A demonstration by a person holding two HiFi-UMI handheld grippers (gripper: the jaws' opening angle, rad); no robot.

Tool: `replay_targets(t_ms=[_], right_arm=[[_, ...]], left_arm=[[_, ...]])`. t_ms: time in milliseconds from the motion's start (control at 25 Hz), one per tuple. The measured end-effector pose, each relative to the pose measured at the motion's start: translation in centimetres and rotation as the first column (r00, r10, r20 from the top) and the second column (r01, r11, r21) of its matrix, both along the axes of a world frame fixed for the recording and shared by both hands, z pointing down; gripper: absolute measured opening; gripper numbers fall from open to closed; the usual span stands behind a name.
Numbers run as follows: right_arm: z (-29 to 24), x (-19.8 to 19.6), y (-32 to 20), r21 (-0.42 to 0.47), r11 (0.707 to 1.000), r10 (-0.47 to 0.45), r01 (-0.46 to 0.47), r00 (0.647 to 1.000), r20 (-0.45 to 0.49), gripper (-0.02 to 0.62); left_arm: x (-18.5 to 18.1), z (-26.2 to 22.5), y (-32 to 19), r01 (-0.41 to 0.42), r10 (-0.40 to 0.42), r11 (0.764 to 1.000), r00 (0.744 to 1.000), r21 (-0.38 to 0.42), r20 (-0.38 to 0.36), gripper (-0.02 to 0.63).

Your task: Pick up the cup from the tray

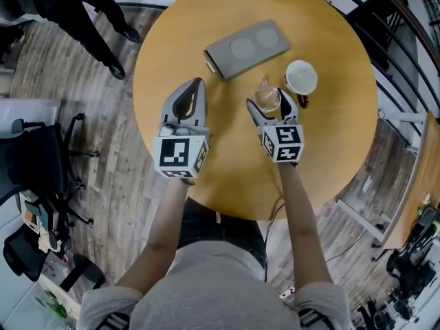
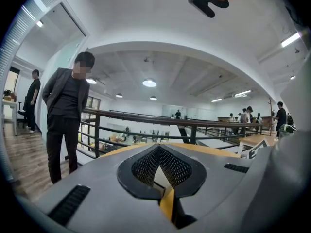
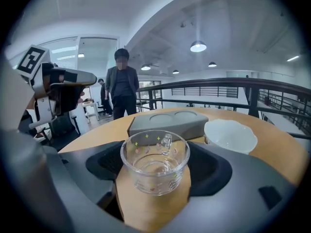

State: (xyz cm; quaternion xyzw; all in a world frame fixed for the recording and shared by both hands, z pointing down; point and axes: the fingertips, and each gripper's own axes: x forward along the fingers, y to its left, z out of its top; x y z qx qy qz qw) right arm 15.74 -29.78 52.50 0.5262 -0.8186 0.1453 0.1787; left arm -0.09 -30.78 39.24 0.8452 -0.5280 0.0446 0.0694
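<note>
A clear glass cup [image 1: 267, 99] [image 3: 155, 161] with small coloured marks stands upright between the jaws of my right gripper [image 1: 269, 103] [image 3: 155, 165]. Both pads press its sides, so the gripper is shut on it. The grey tray [image 1: 247, 47] [image 3: 165, 123], with two round hollows that hold nothing, lies further back on the round wooden table [image 1: 330, 150]. My left gripper [image 1: 198, 81] [image 2: 158, 147] hangs over the table to the left of the cup. Its jaws meet at the tips and nothing is between them.
A white cup [image 1: 300, 78] [image 3: 230, 136] stands just right of the glass cup, close to the right jaw. A person in dark clothes [image 1: 89, 12] [image 2: 65, 115] stands beyond the table's far left. A railing [image 1: 385, 19] runs behind. An office chair [image 1: 41, 163] is on the left.
</note>
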Motion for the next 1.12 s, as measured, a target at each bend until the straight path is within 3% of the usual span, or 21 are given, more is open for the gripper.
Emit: replay_targets(t_ms=[640,1000,1120], right_arm=[[4.2,-1.0,0.1,-0.052,0.998,-0.023,0.021,0.999,-0.027,0.354],[4.8,-1.4,0.6,-0.042,0.997,-0.063,0.060,0.995,-0.077,0.353],[4.2,-1.5,0.6,-0.020,0.999,-0.051,0.050,0.997,-0.049,0.354]], left_arm=[[-0.7,0.2,0.4,0.010,-0.010,1.000,1.000,0.000,0.026,0.006],[-0.8,0.8,0.6,0.010,-0.010,1.000,1.000,-0.010,0.028,0.006],[-0.6,0.8,0.7,0.008,-0.008,1.000,1.000,-0.013,0.025,0.006]])
